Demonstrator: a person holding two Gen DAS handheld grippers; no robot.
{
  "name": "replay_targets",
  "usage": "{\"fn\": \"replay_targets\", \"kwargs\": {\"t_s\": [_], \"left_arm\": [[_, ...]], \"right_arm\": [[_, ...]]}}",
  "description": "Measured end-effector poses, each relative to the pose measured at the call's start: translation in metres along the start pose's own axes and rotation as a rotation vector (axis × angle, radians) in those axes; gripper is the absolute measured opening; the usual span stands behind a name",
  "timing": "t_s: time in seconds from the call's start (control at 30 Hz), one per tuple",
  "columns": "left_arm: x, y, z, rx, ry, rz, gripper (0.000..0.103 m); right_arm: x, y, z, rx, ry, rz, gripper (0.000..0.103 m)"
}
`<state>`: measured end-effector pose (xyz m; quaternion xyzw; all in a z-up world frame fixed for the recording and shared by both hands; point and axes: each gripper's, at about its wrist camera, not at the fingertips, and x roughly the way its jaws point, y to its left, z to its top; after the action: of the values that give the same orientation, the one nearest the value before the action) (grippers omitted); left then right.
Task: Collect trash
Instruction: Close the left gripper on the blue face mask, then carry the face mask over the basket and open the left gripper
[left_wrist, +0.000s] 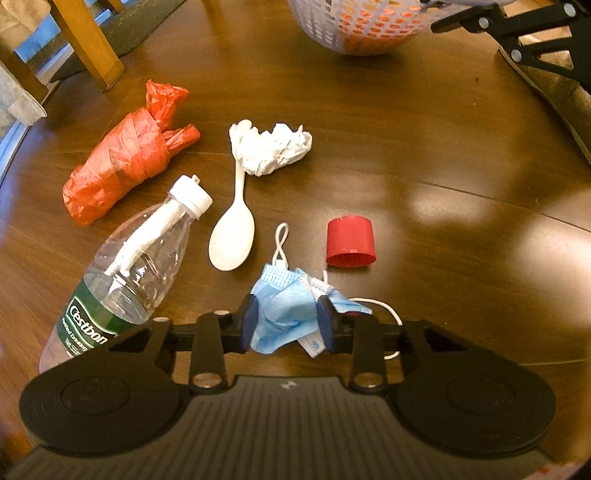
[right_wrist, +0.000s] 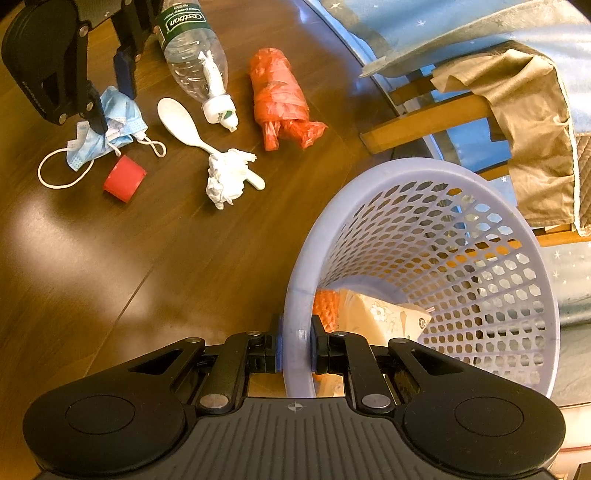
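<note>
A crumpled blue face mask (left_wrist: 284, 306) lies on the brown wooden table (left_wrist: 406, 129), and my left gripper (left_wrist: 285, 321) is shut on it, blue pads pressing either side. The right wrist view shows the same grip (right_wrist: 112, 106) on the mask (right_wrist: 122, 118), whose white ear loop trails on the table. My right gripper (right_wrist: 297, 343) is shut on the rim of a tilted lilac mesh basket (right_wrist: 417, 162). Inside the basket are orange netting and a patterned paper pack (right_wrist: 376, 317). A red cap (left_wrist: 351, 240) sits just beyond the mask.
Beyond the mask lie a white plastic spoon (left_wrist: 232, 236), a crumpled tissue (left_wrist: 269, 147), a clear water bottle (left_wrist: 136, 262) and a bundled orange plastic bag (left_wrist: 122, 158). A wooden chair (right_wrist: 436, 114) with tan cloth stands past the table's edge.
</note>
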<state>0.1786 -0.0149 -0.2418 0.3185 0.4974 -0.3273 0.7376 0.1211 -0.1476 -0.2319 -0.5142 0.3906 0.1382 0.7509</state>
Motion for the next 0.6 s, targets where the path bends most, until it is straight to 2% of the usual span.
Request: {"fn": "replay_targets", "kwargs": {"t_s": [0.33,0.6], "left_arm": [[-0.008,0.001,-0.001,-0.035,0.016,-0.005,0.010],[-0.035,0.004,0.010,-0.094,-0.017,-0.012,0.009]], "right_arm": [[0.000,0.001,-0.001,0.001,0.001,0.002,0.010],[0.001,0.003,-0.002,-0.004,0.003,0.004,0.010]]}}
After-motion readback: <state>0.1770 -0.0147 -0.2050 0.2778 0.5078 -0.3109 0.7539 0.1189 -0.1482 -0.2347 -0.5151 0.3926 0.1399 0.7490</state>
